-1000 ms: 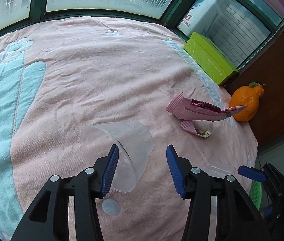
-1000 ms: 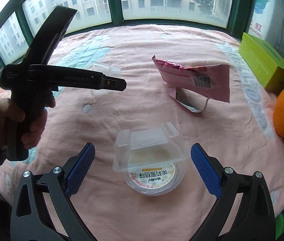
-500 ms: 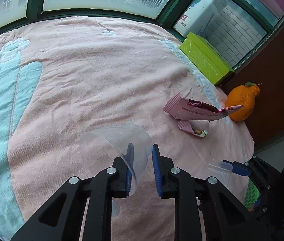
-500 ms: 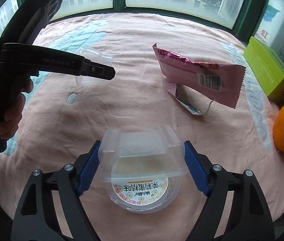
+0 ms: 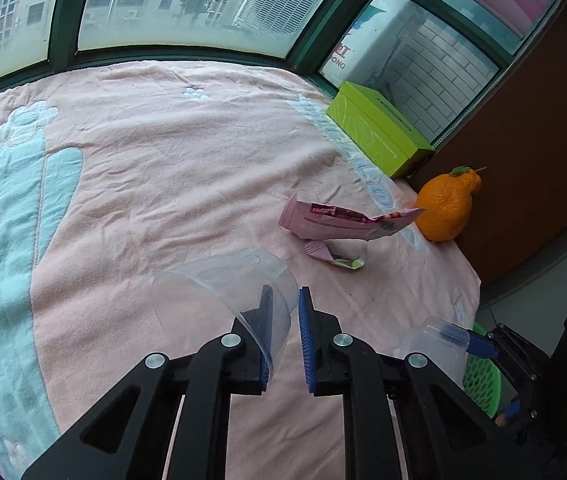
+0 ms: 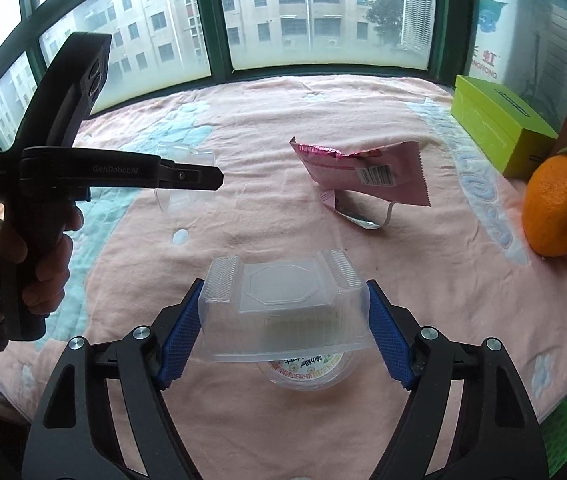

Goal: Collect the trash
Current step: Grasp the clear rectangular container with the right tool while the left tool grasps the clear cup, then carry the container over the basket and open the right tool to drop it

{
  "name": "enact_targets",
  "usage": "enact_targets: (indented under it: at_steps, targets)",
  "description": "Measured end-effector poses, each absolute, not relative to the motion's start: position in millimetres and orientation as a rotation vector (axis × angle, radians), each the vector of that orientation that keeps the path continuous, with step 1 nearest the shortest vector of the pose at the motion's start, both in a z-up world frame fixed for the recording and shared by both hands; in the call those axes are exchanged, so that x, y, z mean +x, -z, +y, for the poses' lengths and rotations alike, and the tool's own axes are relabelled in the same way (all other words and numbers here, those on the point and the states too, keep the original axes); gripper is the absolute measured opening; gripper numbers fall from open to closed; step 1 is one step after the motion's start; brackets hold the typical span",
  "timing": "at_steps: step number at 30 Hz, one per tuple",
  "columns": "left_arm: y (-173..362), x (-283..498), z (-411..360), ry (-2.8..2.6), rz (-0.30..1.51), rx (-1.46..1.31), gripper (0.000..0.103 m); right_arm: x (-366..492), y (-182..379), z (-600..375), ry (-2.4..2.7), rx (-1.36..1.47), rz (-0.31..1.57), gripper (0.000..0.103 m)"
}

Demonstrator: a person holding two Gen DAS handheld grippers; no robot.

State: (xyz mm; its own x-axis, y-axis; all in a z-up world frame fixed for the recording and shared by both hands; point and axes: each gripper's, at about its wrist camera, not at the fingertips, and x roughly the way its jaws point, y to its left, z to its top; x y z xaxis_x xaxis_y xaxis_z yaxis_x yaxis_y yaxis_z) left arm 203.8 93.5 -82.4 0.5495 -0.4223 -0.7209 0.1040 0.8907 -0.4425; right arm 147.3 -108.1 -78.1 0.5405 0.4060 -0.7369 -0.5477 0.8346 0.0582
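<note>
My left gripper [image 5: 285, 334] is pinching the wall of a clear plastic cup [image 5: 227, 300], angling downward. My right gripper [image 6: 283, 332] is clamping a transparent clamshell container [image 6: 283, 308] above the pink blanket [image 6: 243, 152]; a labelled tub [image 6: 309, 372] is sitting half hidden beneath it.

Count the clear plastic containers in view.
3. A cup pinched at its rim by the left hand-held gripper; a lidded tub clamped in the right hand-held gripper; a labelled bowl on the blanket beneath it.
</note>
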Motion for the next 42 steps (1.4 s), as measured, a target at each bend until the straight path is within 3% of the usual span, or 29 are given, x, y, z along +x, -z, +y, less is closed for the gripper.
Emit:
enact_targets:
  at_steps: [20,42]
  targets:
    - [22,152,5,0.519,0.878,-0.267,0.013,79,42,-212,-0.400,0.078,0.707,0.077]
    - [38,123,-170,0.777,0.985,-0.134,0.013,-4,112,-444,0.135,0.347,0.845,0.079]
